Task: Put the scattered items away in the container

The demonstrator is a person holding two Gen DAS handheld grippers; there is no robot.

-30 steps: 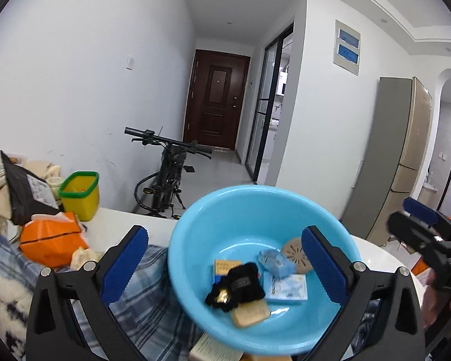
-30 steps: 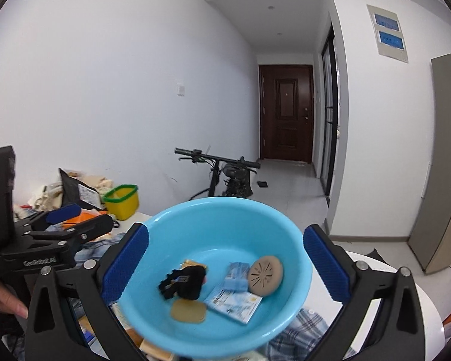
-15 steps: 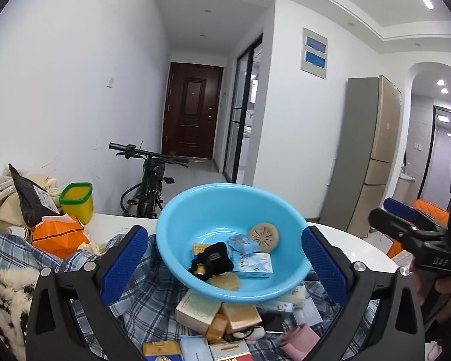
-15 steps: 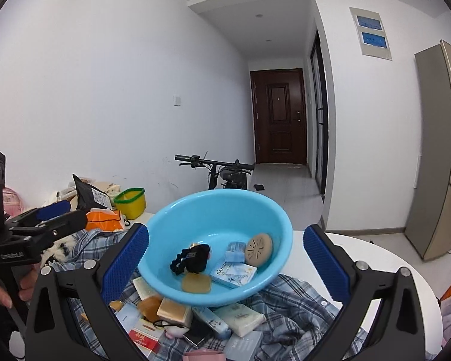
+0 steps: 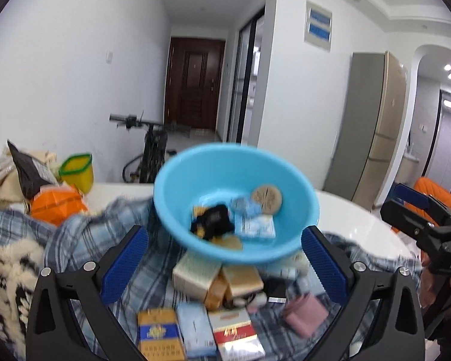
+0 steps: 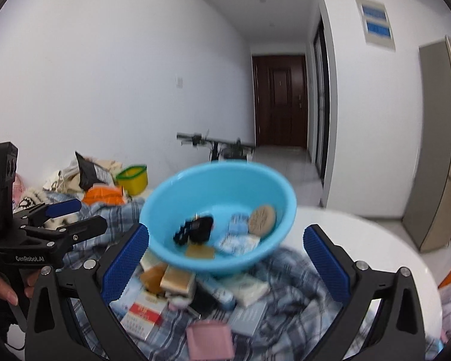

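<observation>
Blue basin (image 5: pixel 237 180) is blurring mid-frame, packet labels unreadable, as "GenRobot.AI"-marked left gripper (image 5: pixel 222 264) and right gripper (image 6: pixel 225 258) are gaping empty.

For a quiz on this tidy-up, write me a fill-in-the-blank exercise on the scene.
1. The basin holding the tidied items is coloured ____.
2. The basin and the loose boxes sit on a ____-patterned cloth.
3. The left gripper and right gripper both have their jaws ____, holding nothing.
4. The flat square pouch nearest the right wrist camera is coloured ____.

Missing words: blue; plaid; open; pink
</observation>
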